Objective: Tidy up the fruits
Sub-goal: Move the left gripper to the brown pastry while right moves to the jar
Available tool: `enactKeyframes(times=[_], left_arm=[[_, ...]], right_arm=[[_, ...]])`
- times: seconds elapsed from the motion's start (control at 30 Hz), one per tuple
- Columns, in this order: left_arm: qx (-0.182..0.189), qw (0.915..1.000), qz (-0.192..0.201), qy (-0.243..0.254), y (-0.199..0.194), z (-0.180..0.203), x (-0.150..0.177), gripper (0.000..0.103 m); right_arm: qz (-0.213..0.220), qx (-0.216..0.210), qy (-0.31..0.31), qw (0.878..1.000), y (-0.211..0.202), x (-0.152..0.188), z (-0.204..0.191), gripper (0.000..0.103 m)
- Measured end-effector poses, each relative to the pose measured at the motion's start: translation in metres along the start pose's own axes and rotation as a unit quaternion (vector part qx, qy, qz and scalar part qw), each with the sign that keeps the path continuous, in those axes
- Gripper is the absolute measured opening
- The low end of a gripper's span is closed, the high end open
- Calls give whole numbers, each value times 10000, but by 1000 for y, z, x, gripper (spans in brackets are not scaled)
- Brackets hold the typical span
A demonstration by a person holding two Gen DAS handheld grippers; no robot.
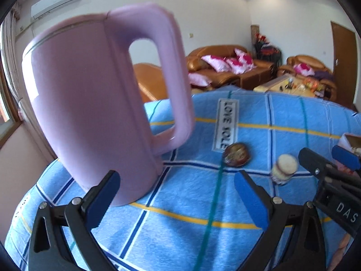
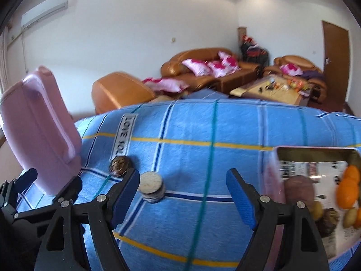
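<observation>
A pink jug (image 1: pixel 90 103) is seen at the left on the blue checked cloth (image 1: pixel 282 117). Both the left gripper (image 1: pixel 178 199) and right gripper (image 2: pixel 182 195) are held with jaws apart, empty. Two blurred round fruits, possibly (image 2: pixel 119 166) (image 2: pixel 151 186), lie mid-cloth; oranges (image 2: pixel 348 186) are kept in the box (image 2: pixel 315 152) at right.

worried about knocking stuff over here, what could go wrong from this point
1. The tall pink kettle stands right in front of the open left gripper; a careless sweep could tip it.
2. The pale round item sits just off the right gripper's left finger, so a nudge might roll it along the blue blanket.
3. The pink box with oranges is near the edge; bumping it could spill fruit.
</observation>
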State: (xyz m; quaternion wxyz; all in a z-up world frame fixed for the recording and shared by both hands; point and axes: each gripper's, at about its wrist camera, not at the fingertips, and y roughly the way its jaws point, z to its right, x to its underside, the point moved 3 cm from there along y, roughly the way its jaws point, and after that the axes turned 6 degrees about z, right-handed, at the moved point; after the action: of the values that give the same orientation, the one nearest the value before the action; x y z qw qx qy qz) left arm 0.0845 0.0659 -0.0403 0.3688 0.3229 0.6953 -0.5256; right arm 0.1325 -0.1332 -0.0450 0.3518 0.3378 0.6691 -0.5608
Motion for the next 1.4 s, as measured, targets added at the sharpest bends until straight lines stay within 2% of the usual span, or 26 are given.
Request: enactKeyframes(times=[0.13, 0.27, 0.5, 0.6, 0.77, 1.07, 1.17, 1.23, 1.4], left_arm=[[-158, 9998, -145, 31, 3, -2, 4, 103], [-268, 9993, -188, 162, 5, 3, 5, 103], [-405, 9976, -556, 88, 23, 1, 5, 103], [-408, 9964, -741, 17, 29, 0, 7, 103], [-405, 9957, -838, -24, 33, -1, 9, 103], [-437, 9943, -963, -95, 42, -11, 10, 103], [-428, 9940, -1002, -131, 45, -13, 10, 103], [-421, 9939, -1015, -138, 45, -13, 9, 103], [-407, 9937, -1033, -136, 51, -14, 8, 103]], right_arm=[[-344, -146, 23, 9993, 17, 3, -5, 80], [-510, -304, -48, 9982, 25, 4, -16, 79], [-857, -368, -109, 9956, 40, 6, -24, 67], [-1097, -429, 17, 9930, 48, 9, -20, 56], [-1071, -399, 13, 9934, 46, 7, -19, 54], [-1180, 38, -545, 9915, 46, 9, -37, 54], [-1165, 12, -535, 9917, 44, 9, -37, 49], [-1140, 21, -512, 9922, 41, 9, -37, 36], [-1011, 120, -390, 9940, 35, 7, -31, 36]])
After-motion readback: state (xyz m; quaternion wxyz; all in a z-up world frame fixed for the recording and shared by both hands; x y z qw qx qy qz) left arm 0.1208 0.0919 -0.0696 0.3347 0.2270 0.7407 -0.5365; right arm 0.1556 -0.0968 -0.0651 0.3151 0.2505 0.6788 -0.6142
